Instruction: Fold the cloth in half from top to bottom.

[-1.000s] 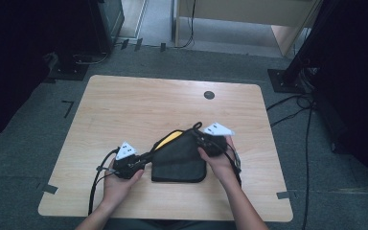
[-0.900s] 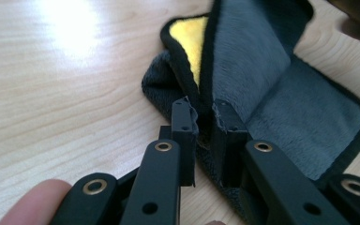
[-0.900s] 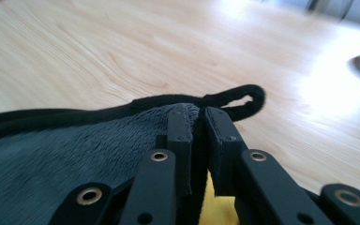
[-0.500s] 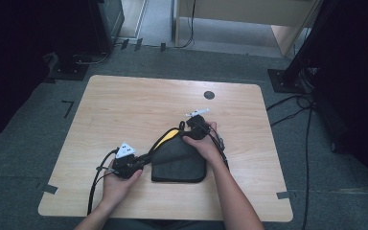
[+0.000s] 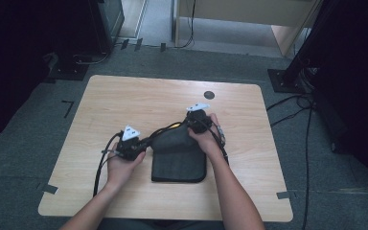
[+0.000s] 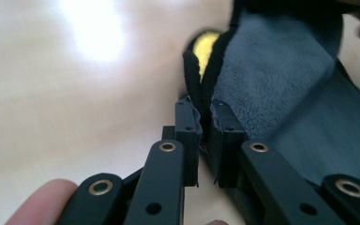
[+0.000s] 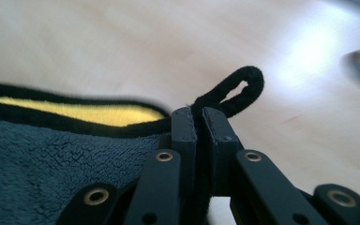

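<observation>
A dark grey fleece cloth (image 5: 179,160) with a black hem and a yellow underside (image 7: 98,112) lies folded on the wooden table (image 5: 148,96). Its far edge is lifted and stretched between both grippers. My left gripper (image 5: 146,142) is shut on the hem at the left end; in the left gripper view the left gripper (image 6: 205,110) pinches the black hem, with grey fleece (image 6: 272,84) to its right. My right gripper (image 5: 188,125) holds the far corner. Its jaws have just been closing, and the right gripper (image 7: 199,115) now clamps the hem beside a small black hanging loop (image 7: 243,84).
A round black grommet (image 5: 209,94) sits in the tabletop near the far edge. Black stand bases (image 5: 287,79) and cables (image 5: 306,110) lie on the grey floor to the right. Bare wood surrounds the cloth on all sides.
The right hand has moved left and toward the far side onto the cloth's far corner. The left hand has shifted away from the front edge and risen, lifting the cloth's edge.
</observation>
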A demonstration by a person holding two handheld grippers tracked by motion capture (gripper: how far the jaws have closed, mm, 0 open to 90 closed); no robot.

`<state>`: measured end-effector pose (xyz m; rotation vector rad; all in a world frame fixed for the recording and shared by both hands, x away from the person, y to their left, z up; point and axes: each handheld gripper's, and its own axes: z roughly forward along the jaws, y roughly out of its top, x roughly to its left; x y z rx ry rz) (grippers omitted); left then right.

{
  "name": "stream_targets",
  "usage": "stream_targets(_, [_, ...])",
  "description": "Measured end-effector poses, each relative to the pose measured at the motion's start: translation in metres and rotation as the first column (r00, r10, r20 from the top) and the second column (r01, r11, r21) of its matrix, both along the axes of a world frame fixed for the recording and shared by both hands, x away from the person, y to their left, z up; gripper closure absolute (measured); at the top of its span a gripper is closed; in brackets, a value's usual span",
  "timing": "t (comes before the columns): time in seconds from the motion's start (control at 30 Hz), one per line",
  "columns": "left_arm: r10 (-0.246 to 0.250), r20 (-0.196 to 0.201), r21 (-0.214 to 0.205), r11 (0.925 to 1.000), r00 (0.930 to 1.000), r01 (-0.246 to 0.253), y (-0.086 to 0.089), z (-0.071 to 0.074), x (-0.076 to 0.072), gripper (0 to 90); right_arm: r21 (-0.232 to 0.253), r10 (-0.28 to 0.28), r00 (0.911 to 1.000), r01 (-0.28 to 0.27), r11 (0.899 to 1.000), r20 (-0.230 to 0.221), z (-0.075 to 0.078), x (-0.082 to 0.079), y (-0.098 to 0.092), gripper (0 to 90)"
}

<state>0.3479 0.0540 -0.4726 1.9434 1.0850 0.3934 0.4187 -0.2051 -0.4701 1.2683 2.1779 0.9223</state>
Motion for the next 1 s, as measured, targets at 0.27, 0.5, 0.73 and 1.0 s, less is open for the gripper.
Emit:
stream_targets(0.27, [0.066,0.209,0.189,0.9762,0.9757,-0.106,-0.033,0.044,0.056,84.3,0.139,-0.151,0.976,0.13,0.982,0.156,0.033,0.002,-0.027,83.6])
stream_targets(0.5, [-0.029,0.226,0.127,0.9919,0.9736,0.0,-0.022,0.04,0.027,84.0,0.138,-0.046,0.9762,0.016,0.99,0.212,0.038,-0.041,-0.038,83.3])
stream_targets(0.73, [-0.19,0.137,0.058,0.9812,0.9721,0.184,-0.002,0.011,-0.036,83.7,0.11,0.107,0.9819,-0.125,0.986,0.156,0.008,-0.116,-0.05,82.2])
stream_targets(1.0, [-0.351,-0.046,0.024,0.9357,0.9353,0.352,0.011,-0.027,-0.067,68.6,0.194,0.067,0.9973,-0.072,0.978,0.031,-0.026,-0.168,-0.078,52.3])
